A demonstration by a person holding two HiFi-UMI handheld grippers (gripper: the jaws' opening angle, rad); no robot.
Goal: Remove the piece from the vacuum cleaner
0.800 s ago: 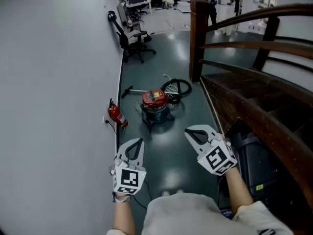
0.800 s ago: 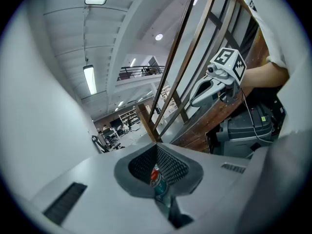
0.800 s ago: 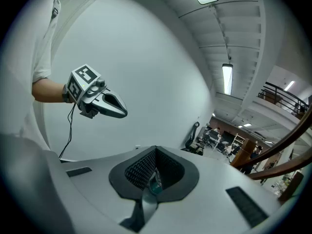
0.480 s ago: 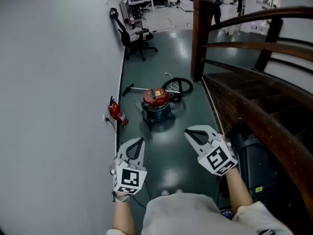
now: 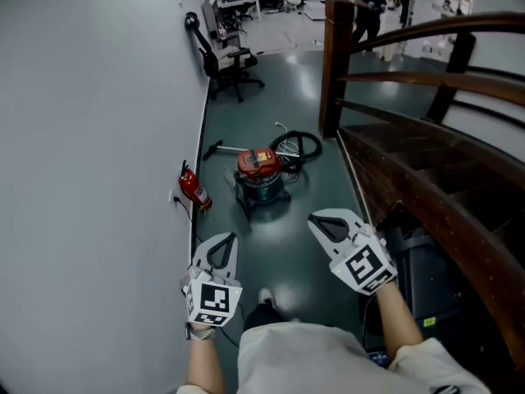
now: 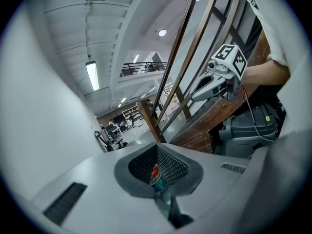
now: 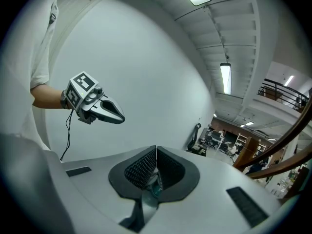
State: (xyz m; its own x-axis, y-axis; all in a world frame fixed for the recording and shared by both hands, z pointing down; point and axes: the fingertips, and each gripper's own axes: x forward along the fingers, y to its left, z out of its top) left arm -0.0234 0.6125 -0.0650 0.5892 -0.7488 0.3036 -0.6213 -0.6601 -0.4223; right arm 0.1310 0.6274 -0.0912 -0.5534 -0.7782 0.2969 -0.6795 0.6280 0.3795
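Observation:
The vacuum cleaner (image 5: 261, 179) stands on the dark floor ahead, a teal drum with a red top. Its black hose (image 5: 297, 147) lies coiled to its right, and a thin wand (image 5: 223, 150) lies on the floor to its left. My left gripper (image 5: 230, 238) and right gripper (image 5: 314, 219) hang well short of it, both shut and empty. A sliver of the vacuum cleaner (image 6: 156, 176) shows under the closed left gripper (image 6: 157, 147) in the left gripper view. The right gripper (image 7: 156, 150) is closed too, with the left gripper (image 7: 100, 109) at upper left.
A red fire extinguisher (image 5: 195, 190) leans at the white wall on the left. A wooden post (image 5: 331, 64) and stair railing (image 5: 426, 179) run along the right, with a dark bin (image 5: 422, 261) below. A black office chair (image 5: 223, 61) stands farther back. A person (image 5: 369, 6) stands far off.
A shoe has come into view at the bottom between the grippers. The left gripper has sunk a little lower and to the left; both grippers stay shut.

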